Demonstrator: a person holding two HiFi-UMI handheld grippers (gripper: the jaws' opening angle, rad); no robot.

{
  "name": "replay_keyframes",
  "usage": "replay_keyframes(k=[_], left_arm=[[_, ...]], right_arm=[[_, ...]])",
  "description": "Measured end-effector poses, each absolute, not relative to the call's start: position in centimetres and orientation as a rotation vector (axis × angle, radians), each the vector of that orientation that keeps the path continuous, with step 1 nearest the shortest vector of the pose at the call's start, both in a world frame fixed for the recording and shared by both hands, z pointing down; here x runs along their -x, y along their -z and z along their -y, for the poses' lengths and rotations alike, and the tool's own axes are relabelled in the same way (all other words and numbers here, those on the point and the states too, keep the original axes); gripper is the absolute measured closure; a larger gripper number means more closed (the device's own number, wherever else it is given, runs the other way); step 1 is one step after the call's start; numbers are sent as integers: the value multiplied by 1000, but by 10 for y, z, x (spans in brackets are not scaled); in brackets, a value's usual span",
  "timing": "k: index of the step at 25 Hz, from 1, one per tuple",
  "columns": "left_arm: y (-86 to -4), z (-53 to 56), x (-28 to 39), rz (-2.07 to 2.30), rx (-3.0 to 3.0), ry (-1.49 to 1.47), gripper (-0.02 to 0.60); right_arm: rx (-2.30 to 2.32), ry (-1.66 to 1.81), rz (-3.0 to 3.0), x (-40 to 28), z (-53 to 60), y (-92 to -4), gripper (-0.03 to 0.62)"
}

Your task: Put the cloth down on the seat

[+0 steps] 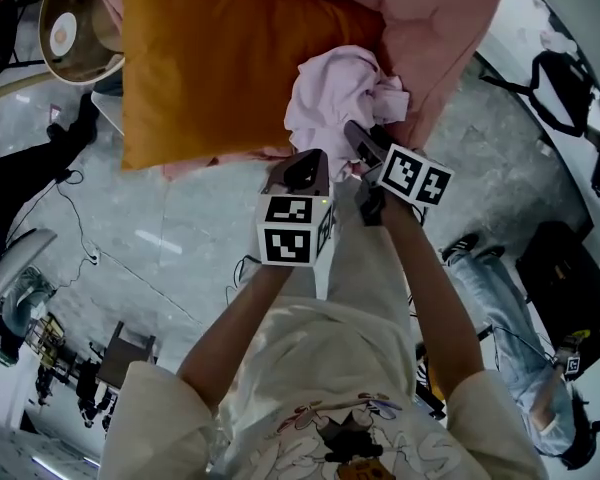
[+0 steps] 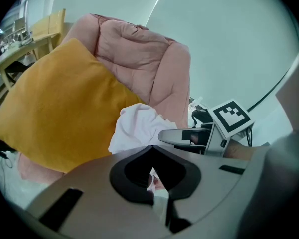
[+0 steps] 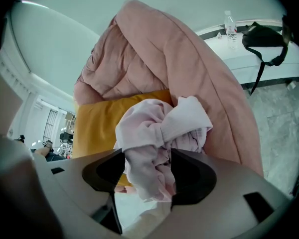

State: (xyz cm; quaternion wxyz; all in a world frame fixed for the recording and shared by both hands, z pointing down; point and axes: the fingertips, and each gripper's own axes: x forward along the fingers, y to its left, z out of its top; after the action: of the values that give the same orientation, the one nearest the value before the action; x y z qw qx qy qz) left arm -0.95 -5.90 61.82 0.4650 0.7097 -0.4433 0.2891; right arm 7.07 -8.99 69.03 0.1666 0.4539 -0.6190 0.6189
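A pink seat [image 1: 450, 28] with an orange pillow [image 1: 220, 58] is filling the view ahead, and the cloth [image 1: 335, 93] is lying bunched against both. The right gripper [image 3: 147, 176] is standing wide open around the cloth's near folds without pinching them. The left gripper [image 2: 152, 176] is sitting with jaws together just beside it. The release is looking done, so both grippers are next needing to back away without snagging the fabric.
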Motion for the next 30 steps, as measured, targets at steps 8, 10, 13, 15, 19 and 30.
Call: replay_keyframes(k=[8,10,13,15,19,30], left_arm=[[-596,61,10,1108,-1763,-690,578],[-590,62,11,1113,-1765,-683,578],[-582,61,15,1129,-1770,-677,578],[-575,59,16,1134,-1775,-675,578],[-560,59,16,1140,-1799,-673,578],[-510,53,4,1151,-1846,-631,578]], right_arm=[[-1309,-1783,1842,-71,93,-641,309],[-1304,-1770,1869,-69,94,-630,309],[-1301,-1721,1911,-69,94,-615,309],[-1291,-1685,1941,-68,93,-604,310],[-1301,-1625,1971,-71,90,-587,410],[-1282,-1586,2038,-79,77,-532,495]])
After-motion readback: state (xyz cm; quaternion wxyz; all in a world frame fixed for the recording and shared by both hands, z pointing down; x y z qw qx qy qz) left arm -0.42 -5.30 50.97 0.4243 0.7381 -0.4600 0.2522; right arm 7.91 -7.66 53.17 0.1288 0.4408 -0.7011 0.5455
